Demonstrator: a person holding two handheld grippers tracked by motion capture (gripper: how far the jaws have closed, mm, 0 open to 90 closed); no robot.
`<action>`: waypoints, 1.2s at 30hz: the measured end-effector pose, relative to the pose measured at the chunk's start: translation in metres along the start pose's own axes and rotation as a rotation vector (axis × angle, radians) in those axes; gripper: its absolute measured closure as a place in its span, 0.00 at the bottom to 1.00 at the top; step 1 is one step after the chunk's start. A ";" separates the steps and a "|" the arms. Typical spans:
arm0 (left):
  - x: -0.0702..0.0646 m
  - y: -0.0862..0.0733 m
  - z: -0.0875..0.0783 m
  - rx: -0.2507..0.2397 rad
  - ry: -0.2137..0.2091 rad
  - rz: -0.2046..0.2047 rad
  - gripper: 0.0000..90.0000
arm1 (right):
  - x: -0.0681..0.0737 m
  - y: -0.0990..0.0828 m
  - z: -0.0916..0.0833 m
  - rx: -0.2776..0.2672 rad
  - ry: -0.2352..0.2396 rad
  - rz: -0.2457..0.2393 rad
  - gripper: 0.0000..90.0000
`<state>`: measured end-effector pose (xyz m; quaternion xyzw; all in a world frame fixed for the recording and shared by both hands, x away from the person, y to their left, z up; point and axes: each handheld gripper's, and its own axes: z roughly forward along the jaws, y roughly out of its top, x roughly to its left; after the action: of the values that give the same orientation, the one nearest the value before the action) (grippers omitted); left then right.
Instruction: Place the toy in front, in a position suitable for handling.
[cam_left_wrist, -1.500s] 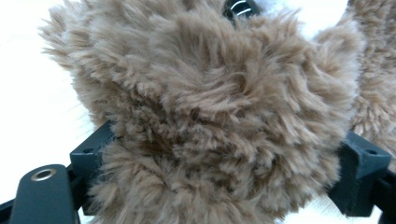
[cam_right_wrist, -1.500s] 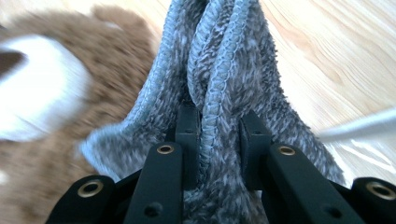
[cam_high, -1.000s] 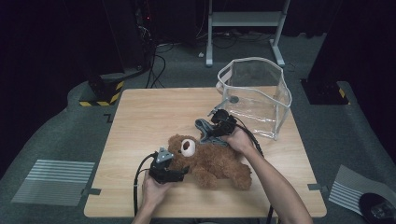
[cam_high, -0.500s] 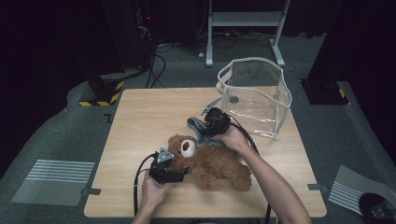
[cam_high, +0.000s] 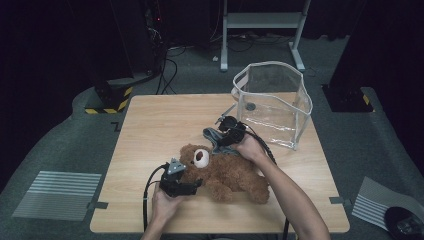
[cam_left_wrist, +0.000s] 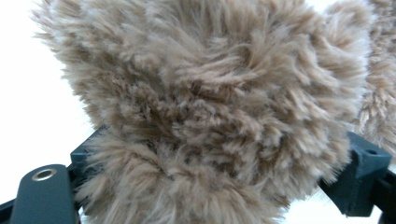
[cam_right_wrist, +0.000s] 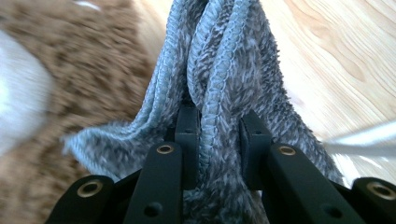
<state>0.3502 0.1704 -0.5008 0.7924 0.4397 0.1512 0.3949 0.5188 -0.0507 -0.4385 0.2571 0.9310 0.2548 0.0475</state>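
High view: left gripper (cam_high: 192, 186) clamped wide on brown teddy bear (cam_high: 235, 175), lying mid-table on wooden table (cam_high: 150, 130). Just beyond bear's head, right gripper (cam_high: 224, 131) nearly closed on folded grey cloth (cam_high: 212, 136). Farther right of bear, clear plastic bag (cam_high: 270, 100) upright, open-topped, contents hard to make out. Dark room, grey floor, metal stand (cam_high: 262, 30) behind bear. Left gripper view: fur (cam_left_wrist: 210, 116) hiding most of both jaws.
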 end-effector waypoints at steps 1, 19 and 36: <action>0.000 0.000 0.000 0.001 -0.001 0.000 0.17 | -0.005 -0.003 0.000 0.004 -0.015 0.017 0.82; -0.001 0.000 -0.001 0.014 0.001 0.003 0.17 | -0.031 -0.031 0.002 0.113 -0.079 0.093 0.82; -0.003 0.001 0.003 0.027 0.003 0.008 0.18 | -0.006 -0.025 -0.048 -0.078 -0.030 0.043 0.82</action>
<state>0.3508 0.1661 -0.5013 0.7992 0.4392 0.1480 0.3829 0.5022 -0.0939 -0.4095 0.2788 0.9137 0.2881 0.0660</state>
